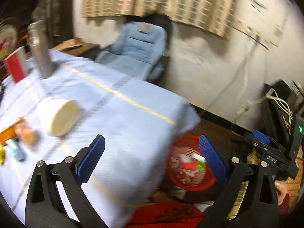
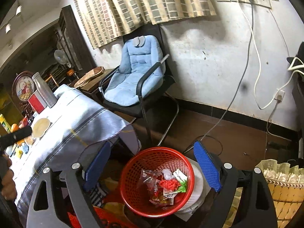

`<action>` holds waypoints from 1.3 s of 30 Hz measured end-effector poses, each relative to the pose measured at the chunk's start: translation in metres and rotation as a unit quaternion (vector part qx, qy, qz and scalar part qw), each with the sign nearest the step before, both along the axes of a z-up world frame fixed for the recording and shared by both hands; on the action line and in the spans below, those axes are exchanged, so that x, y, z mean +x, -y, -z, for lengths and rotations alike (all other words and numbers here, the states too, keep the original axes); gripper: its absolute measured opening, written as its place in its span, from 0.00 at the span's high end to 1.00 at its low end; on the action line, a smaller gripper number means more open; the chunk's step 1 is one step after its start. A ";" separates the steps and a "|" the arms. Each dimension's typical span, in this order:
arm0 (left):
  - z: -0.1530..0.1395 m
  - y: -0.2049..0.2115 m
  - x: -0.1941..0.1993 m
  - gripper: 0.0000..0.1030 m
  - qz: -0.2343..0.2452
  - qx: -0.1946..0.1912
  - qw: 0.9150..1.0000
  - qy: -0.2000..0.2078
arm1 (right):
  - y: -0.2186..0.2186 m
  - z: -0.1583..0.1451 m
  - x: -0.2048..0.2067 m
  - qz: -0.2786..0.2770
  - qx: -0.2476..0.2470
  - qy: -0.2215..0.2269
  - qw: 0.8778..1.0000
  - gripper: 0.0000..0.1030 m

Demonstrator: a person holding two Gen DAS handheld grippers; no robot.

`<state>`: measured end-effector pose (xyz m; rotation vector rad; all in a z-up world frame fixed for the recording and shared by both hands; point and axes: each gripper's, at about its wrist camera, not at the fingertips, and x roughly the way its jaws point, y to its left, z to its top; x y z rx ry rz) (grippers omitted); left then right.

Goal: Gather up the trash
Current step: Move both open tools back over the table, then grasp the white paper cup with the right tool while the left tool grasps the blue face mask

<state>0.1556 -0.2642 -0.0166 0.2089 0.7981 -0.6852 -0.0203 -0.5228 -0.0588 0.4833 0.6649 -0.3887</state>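
A red mesh basket [image 2: 133, 199] stands on the floor beside the table, with several wrappers [image 2: 165, 186] lying in it. My right gripper [image 2: 152, 166] is open and empty, held right above the basket. My left gripper [image 1: 152, 157] is open and empty, over the table's near corner, with the basket [image 1: 191, 182] below to its right. Small bits of trash [image 1: 17, 148] lie at the table's left edge; the left wrist view is blurred. The right gripper [image 1: 269, 152] shows there at the far right.
The table wears a light blue cloth [image 1: 117, 117]. On it stand a steel bottle [image 1: 39, 53], a red box [image 1: 15, 66] and a cream bowl [image 1: 64, 117]. A blue-cushioned chair [image 2: 136, 76] stands by the wall. A woven basket [image 2: 281, 190] is at right.
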 end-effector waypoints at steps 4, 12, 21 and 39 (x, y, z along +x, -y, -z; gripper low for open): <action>-0.010 -0.054 0.024 0.07 -0.066 0.009 0.998 0.021 | -0.015 -0.008 0.011 -0.022 -0.003 0.000 1.000 0.13; -0.007 -0.176 0.088 0.07 -0.206 0.001 0.978 0.009 | -0.058 -0.025 0.043 -0.079 -0.012 -0.001 0.997 0.12; 0.032 -0.241 0.130 0.06 -0.284 -0.026 0.956 -0.067 | -0.135 -0.055 0.105 -0.196 -0.011 0.021 0.980 0.08; 0.048 -0.234 0.151 0.06 -0.266 0.006 0.959 -0.094 | -0.270 -0.051 0.302 -0.348 -0.078 -0.029 0.934 0.06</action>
